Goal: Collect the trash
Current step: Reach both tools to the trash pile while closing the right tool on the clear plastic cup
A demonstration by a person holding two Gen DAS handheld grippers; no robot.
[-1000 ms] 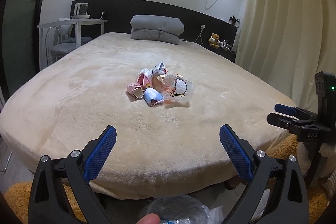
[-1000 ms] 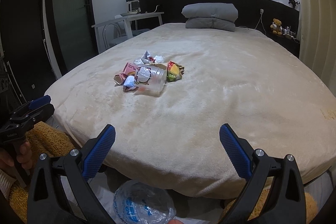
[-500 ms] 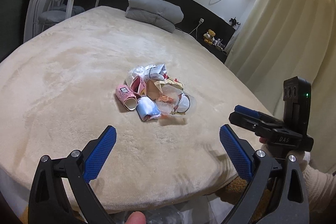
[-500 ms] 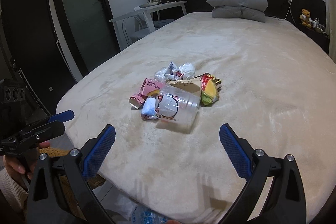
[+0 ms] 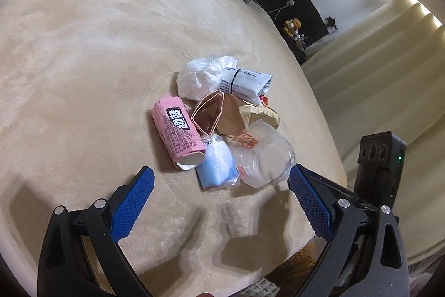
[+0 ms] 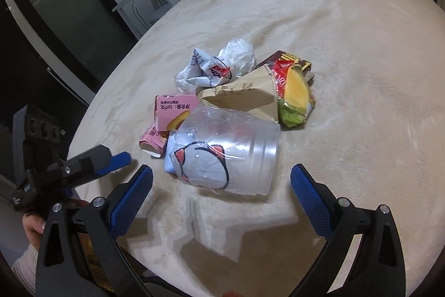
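The trash sits in one tight heap near the middle of both frames, on the cream blanket of the bed [image 5: 83, 52]. Because everything is bunched together, each piece props up its neighbour: the clear plastic cup [image 6: 225, 152] lies on its side at the lower edge of the heap, resting against the pink carton [image 5: 176, 130] and a brown paper wrapper [image 6: 244, 96]. Behind these, toward the upper middle of the frame, are crumpled white wrappers [image 6: 219, 66] and a red and yellow snack bag [image 6: 292, 85].

The right gripper [image 6: 221, 194] hovers just short of the cup with its jaws spread wide and empty, wide enough, it seems, to straddle the cup's body (the nearest and bulkiest piece, so a sensible first pick). The left gripper [image 5: 219, 196] is likewise wide apart and holds nothing, aimed at the pale blue packet [image 5: 217, 166] and the carton at centre frame. Both come in low from the bed's near edge, presumably to reach the heap without leaning across the blanket.
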